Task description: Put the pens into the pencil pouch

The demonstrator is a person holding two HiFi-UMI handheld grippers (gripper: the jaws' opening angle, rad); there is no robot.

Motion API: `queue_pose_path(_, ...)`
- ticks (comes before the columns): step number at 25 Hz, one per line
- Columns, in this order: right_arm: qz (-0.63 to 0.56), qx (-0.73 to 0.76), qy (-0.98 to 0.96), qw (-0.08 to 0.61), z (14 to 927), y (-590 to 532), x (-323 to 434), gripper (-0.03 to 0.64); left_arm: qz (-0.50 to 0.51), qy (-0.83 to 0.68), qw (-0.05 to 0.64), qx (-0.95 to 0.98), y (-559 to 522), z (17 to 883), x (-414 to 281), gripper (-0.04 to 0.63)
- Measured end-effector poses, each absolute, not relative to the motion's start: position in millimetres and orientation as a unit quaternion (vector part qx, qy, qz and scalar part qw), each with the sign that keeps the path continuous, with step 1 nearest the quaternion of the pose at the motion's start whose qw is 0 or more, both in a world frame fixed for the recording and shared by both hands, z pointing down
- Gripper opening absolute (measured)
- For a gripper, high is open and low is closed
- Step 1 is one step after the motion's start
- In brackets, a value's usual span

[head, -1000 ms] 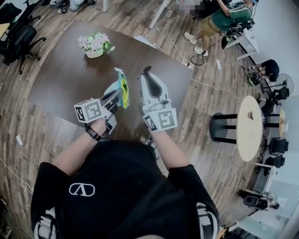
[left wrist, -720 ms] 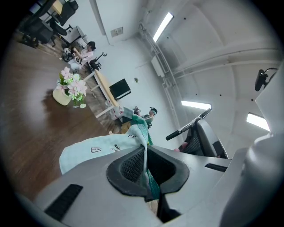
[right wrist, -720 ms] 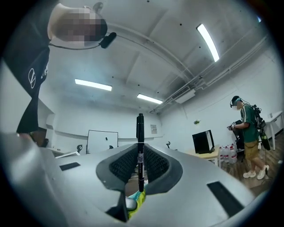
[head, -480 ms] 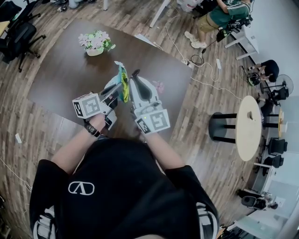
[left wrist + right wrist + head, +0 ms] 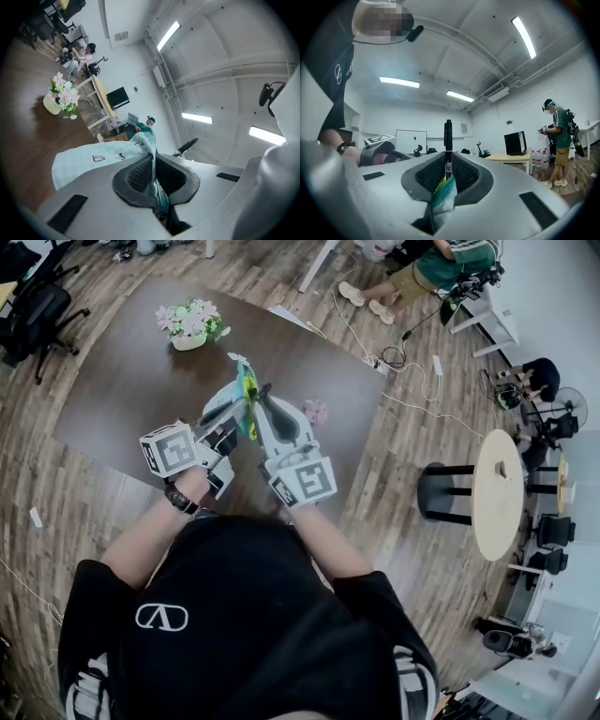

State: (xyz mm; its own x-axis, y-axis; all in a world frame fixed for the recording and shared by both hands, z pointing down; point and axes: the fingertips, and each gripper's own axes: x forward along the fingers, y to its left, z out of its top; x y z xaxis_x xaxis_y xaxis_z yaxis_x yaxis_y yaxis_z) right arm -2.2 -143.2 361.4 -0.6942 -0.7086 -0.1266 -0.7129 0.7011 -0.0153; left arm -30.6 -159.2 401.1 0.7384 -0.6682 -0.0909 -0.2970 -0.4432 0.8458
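My left gripper [image 5: 238, 411] is shut on the edge of the mint-green pencil pouch [image 5: 245, 382], which hangs above the dark table. In the left gripper view the pouch [image 5: 89, 159] spreads out to the left of the jaws, its fabric pinched between the pads [image 5: 138, 176]. My right gripper [image 5: 262, 404] sits close against the pouch's right side. It is shut on a black pen [image 5: 448, 140] that stands upright between its jaws, with the pouch's teal and yellow edge [image 5: 443, 193] just below it. The pen [image 5: 186, 146] also shows past the left jaws.
A pot of pink flowers [image 5: 191, 327] stands at the back of the brown table [image 5: 122, 399], and a small pink thing [image 5: 316, 412] lies near its right edge. Right of it are a black stool [image 5: 446, 496] and a round table [image 5: 498, 495]. Office chairs [image 5: 36, 313] stand far left.
The right gripper has come left with the pen, up against the pouch. The left gripper has lifted the pouch a little. Both now meet over the table's near part.
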Motion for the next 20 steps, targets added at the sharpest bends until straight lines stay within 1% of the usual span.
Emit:
queue_pose_path(2,0.021,-0.376,0.925,0.052,365.2,-140.3,-6.6,0.059,-0.215,-0.293,0.440,0.821,-159.3,401.6,-32.3,0.011)
queue_pose_path(6,0.015,-0.369,0.928,0.053,366.9,-139.6,-8.9,0.159,-0.223,-0.292,0.436,0.822,-160.9,395.2,-35.8,0.011)
queue_pose_path(7,0.013,-0.370,0.927,0.054,366.2,-140.5,-8.8,0.174,-0.222,-0.294,0.434,0.822,-162.2,395.1,-37.6,0.011)
queue_pose_path(10,0.016,-0.372,0.926,0.062,360.3,-140.2,-6.7,0.175,-0.224,-0.296,0.438,0.819,-164.5,397.7,-39.7,0.011)
queue_pose_path(14,0.025,-0.370,0.926,0.071,349.2,-136.8,-7.3,0.175,-0.281,-0.251,0.453,0.808,-165.5,403.5,-36.6,0.011)
queue_pose_path(15,0.026,-0.372,0.925,0.073,347.4,-135.7,-6.1,0.175,-0.270,-0.262,0.452,0.809,-164.5,409.4,-38.4,0.011)
queue_pose_path(17,0.022,-0.376,0.923,0.081,346.5,-131.5,0.9,0.175,-0.218,-0.308,0.443,0.813,-159.4,419.9,-41.4,0.011)
queue_pose_path(20,0.015,-0.391,0.916,0.090,346.6,-131.0,15.0,0.174,-0.204,-0.319,0.445,0.811,-154.0,419.7,-36.5,0.011)
